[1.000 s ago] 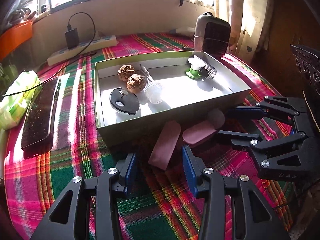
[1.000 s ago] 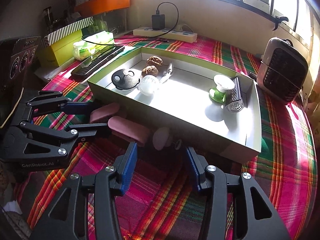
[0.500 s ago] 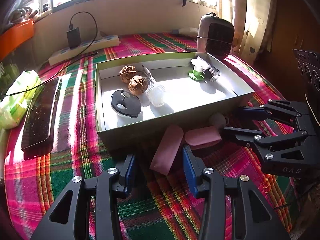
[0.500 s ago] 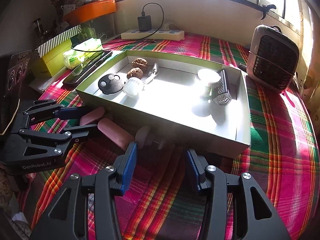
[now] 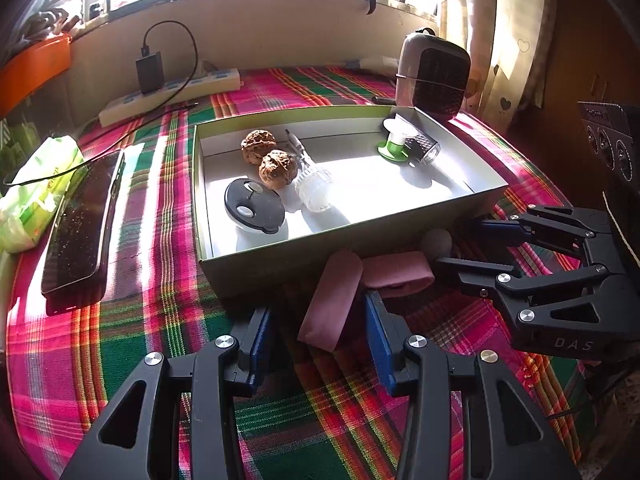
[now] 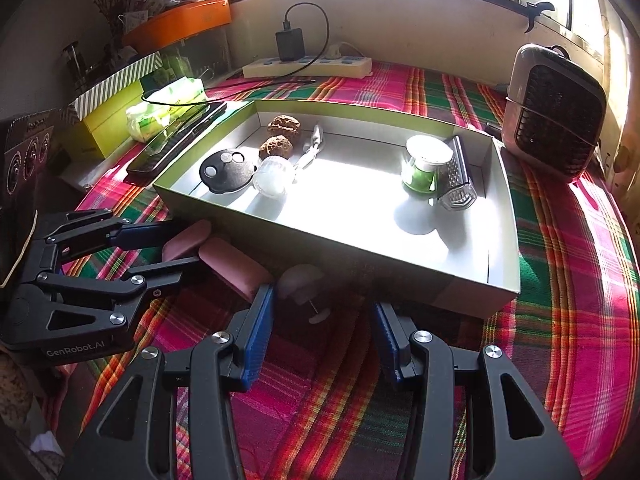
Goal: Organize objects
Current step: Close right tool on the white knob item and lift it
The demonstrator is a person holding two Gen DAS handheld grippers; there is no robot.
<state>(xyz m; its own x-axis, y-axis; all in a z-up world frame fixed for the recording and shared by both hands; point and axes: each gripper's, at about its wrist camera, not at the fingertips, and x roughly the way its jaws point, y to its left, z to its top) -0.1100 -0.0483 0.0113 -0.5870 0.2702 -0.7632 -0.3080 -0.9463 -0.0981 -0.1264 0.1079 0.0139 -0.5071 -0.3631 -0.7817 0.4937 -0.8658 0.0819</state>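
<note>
While left gripper point(image 5: 316, 332) gapes around a pink case point(image 5: 330, 300), box point(image 5: 352, 248) sits at 12 o'clock. Right wrist view: right gripper point(image 6: 324, 336) open, small pink item point(image 6: 300, 276) btwn fingers, 2nd case point(image 6: 236, 270) at 10 o'clock.

Harsh sunlight from the barred rear window point(image 5: 256, 0) blows out the shallow white-floored cardboard box point(image 6: 360, 208). Foreground lies shadowed. Fisheye edges bend, darken.

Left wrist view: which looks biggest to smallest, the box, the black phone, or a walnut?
1. The box looks biggest.
2. The black phone.
3. A walnut looks smallest; the second walnut looks about the same size.
</note>
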